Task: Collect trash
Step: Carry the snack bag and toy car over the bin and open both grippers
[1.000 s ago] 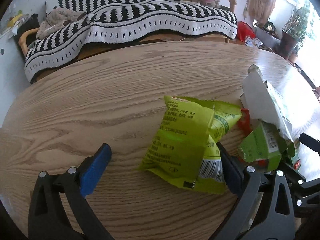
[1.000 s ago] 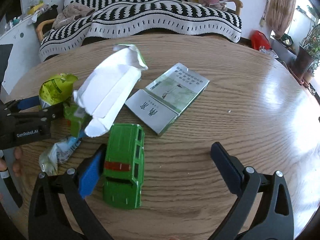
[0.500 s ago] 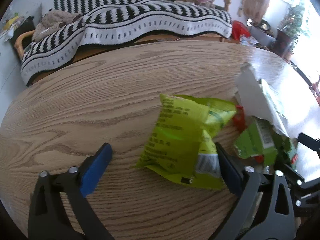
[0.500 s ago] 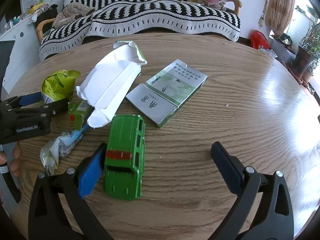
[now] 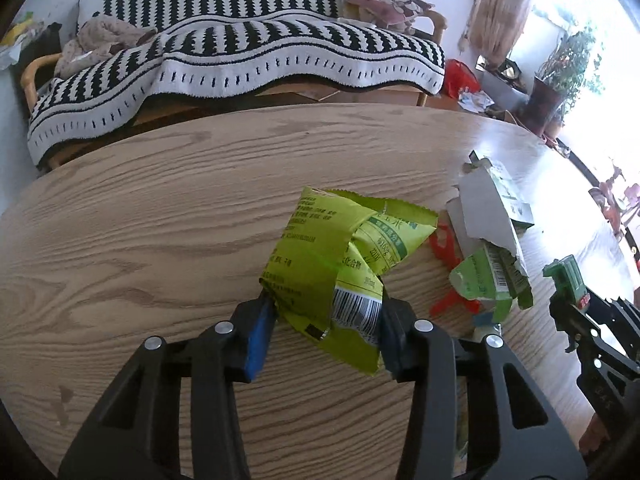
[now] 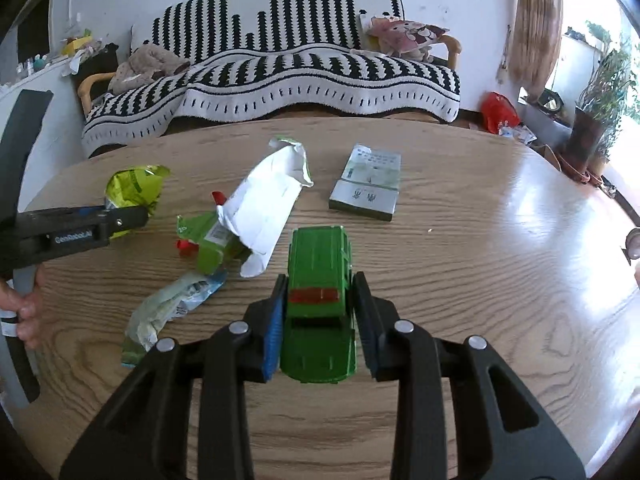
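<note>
Wood-grain table [image 5: 160, 208], striped sofa [image 5: 248, 52] behind

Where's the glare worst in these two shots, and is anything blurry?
Left wrist view: the window at upper right is blown out white. Right wrist view: sheen washes out the table on its right side. Both look sharp, and the fisheye bends the table edge.
</note>
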`<state>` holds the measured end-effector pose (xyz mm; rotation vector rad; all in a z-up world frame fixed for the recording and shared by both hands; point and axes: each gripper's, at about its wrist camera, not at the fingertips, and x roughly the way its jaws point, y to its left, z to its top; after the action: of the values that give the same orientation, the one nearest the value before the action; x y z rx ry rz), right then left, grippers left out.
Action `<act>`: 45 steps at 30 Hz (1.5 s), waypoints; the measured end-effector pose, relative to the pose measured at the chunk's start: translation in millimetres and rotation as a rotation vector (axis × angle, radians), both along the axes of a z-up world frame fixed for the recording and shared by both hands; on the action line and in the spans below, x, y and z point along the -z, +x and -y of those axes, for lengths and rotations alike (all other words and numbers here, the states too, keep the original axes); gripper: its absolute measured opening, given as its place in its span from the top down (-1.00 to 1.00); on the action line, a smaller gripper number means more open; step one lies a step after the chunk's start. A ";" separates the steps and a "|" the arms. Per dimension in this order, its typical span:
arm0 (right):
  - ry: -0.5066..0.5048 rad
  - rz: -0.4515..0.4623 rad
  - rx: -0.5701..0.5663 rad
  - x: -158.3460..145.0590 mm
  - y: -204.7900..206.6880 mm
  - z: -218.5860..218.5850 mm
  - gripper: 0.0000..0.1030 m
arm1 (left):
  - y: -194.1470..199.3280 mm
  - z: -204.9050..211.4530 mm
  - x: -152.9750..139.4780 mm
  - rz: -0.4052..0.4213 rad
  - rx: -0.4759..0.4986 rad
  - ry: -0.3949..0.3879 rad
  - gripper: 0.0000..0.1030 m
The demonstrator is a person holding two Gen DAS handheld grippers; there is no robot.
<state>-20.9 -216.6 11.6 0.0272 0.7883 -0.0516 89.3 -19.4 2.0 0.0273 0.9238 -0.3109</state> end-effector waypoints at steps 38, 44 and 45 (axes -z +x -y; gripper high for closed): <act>0.201 0.131 0.256 -74.0 -286.1 148.3 0.36 | -312.3 177.8 -54.9 -0.080 0.483 -0.075 0.14; 0.254 0.083 0.304 -56.0 -315.7 173.3 0.36 | -332.4 210.5 -30.0 -0.139 0.568 -0.048 0.14; 0.268 0.067 0.310 -49.7 -317.6 176.8 0.36 | -333.5 215.1 -25.4 -0.146 0.581 -0.040 0.14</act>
<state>-338.5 -393.4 61.3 0.4031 0.7142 -0.2370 -244.2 -234.4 27.5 0.2411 1.0432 -0.8786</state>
